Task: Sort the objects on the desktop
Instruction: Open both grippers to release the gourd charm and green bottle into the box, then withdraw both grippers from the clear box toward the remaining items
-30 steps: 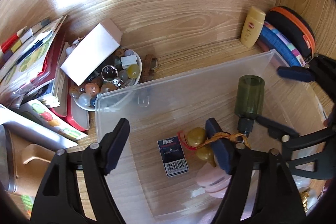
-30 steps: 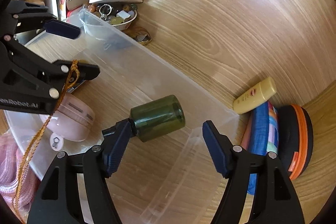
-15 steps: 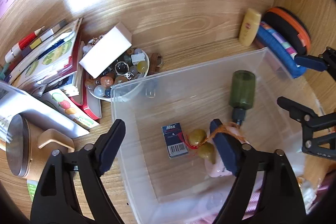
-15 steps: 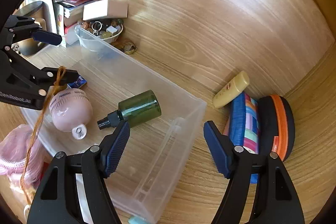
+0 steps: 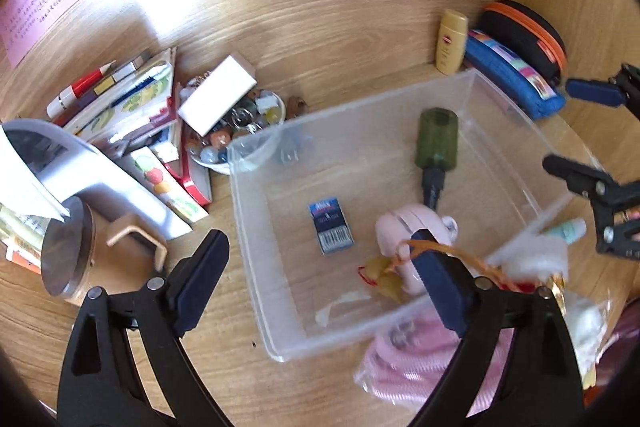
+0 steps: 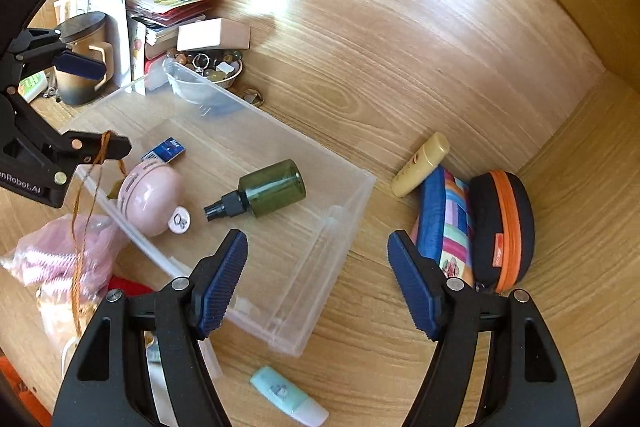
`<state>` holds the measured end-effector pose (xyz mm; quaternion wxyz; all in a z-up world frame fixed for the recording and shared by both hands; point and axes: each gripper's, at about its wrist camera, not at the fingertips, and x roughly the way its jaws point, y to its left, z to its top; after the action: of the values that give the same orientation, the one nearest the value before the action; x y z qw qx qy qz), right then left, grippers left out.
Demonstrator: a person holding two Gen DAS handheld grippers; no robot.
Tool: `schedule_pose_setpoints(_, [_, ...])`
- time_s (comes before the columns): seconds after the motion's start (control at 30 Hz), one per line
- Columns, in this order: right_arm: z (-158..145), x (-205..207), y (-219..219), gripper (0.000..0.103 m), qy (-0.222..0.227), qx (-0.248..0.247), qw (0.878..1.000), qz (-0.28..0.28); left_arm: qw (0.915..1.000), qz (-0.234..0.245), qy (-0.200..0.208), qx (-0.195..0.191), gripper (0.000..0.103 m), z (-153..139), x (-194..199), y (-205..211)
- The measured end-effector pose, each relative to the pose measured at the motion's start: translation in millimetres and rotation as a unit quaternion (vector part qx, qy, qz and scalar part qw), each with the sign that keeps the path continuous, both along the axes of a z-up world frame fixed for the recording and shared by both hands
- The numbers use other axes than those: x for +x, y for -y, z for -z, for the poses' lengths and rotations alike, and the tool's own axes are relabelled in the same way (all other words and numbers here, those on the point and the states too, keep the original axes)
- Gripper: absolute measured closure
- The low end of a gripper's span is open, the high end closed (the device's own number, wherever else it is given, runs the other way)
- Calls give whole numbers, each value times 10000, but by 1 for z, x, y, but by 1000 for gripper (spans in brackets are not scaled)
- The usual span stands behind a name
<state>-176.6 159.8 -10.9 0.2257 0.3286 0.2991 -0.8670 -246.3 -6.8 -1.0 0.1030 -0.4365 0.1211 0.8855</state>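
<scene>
Clear bin (image 6: pixel 352 211): green spray bottle (image 6: pixel 272 189), pink round case (image 6: pixel 150 197), blue Max box (image 6: pixel 165 150). Left gripper (image 5: pixel 320 279) jaws opening, orange cord (image 5: pixel 448 251) draped over one finger. Right gripper (image 6: pixel 318 283) jaws apart, empty

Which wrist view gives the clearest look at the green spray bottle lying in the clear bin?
The right wrist view: the green spray bottle lies on its side in the clear bin, shown sharp and side-on, black nozzle included. The left wrist view shows it further off and slightly blurred, nozzle pointing at the camera beside the pink round case.
</scene>
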Motion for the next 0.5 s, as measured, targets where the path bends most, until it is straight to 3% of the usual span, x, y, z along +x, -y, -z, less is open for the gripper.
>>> schedule_pose_setpoints(0.3, [-5,19,-24,33,-18,-171,9997,148,9992,133,66,-373,10,3,29,-1])
schedule_pose_setpoints(0.5, [-10,28,-41,33,-72,-229,9993,296,9995,-19,-6,-308,10,-1,43,7])
